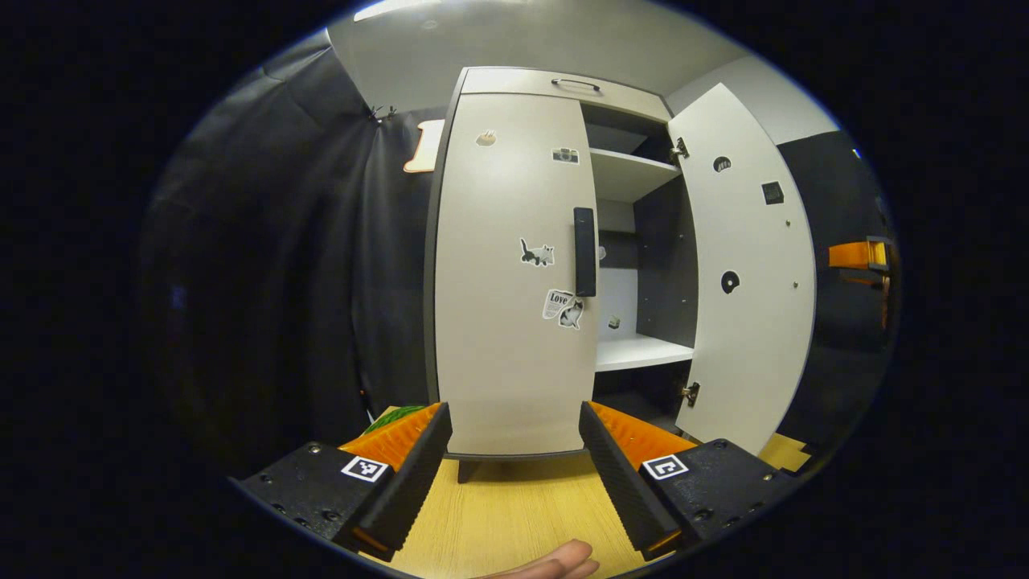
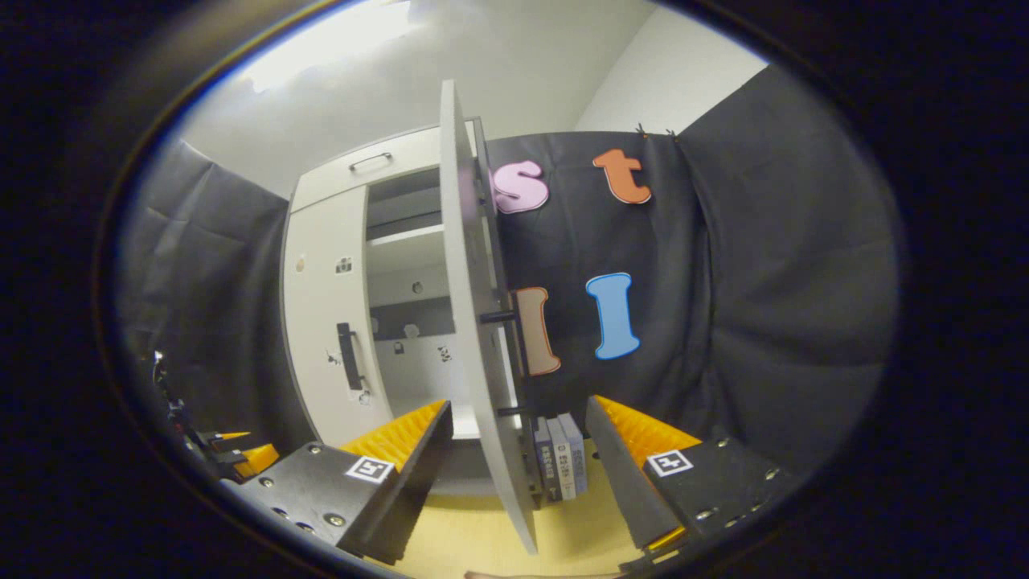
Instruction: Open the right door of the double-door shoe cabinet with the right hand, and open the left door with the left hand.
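The pale shoe cabinet [image 1: 514,84] stands straight ahead of my left gripper [image 1: 513,426], which is open, a short way off, and holds nothing. Its left door [image 1: 502,305] is closed, with a black upright handle [image 1: 584,251] at its right edge. The right door [image 1: 744,273] is swung wide, baring the white shelves [image 1: 639,352]. In the right gripper view that right door [image 2: 474,322] is edge-on, its lower part between the spread fingers of my open right gripper [image 2: 518,418]. Its handle posts [image 2: 497,317] stick out to the right. The left door [image 2: 321,322] is shut.
The cabinet stands on a light wooden surface [image 1: 498,515]. Black cloth walls hang on both sides. Several books [image 2: 560,466] stand upright behind the open door. A fingertip [image 1: 555,563] shows at the bottom edge. The other gripper [image 2: 229,458] is at lower left.
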The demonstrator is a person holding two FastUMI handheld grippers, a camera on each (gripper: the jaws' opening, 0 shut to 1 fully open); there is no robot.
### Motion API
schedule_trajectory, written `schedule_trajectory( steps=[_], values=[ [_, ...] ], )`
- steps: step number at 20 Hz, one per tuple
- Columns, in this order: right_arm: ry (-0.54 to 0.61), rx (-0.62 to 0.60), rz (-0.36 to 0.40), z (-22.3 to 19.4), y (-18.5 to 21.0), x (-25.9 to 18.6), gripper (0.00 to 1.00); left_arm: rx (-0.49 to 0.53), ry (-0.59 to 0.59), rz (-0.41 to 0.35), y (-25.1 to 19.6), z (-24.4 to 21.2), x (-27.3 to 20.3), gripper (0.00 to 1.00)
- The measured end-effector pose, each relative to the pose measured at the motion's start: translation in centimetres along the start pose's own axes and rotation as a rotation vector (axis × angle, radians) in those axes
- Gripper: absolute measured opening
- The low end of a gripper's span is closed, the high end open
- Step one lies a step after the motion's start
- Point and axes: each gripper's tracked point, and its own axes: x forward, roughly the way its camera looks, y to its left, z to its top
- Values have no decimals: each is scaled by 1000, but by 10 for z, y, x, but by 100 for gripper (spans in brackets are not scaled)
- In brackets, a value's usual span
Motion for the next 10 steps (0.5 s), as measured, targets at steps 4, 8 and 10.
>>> schedule_trajectory(
  steps=[4, 8, 10],
  values=[
    [-11, -34, -15, -13, 5, -22, 98, -15, -9, 21, 6, 21, -3, 99],
    [-20, -62, -21, -23, 16, -35, 98, -26, -12, -17, -4, 48, 21, 99],
    [-29, -72, -12, -27, 17, -42, 98, -33, -44, -38, -14, 66, 39, 98]
  ],
)
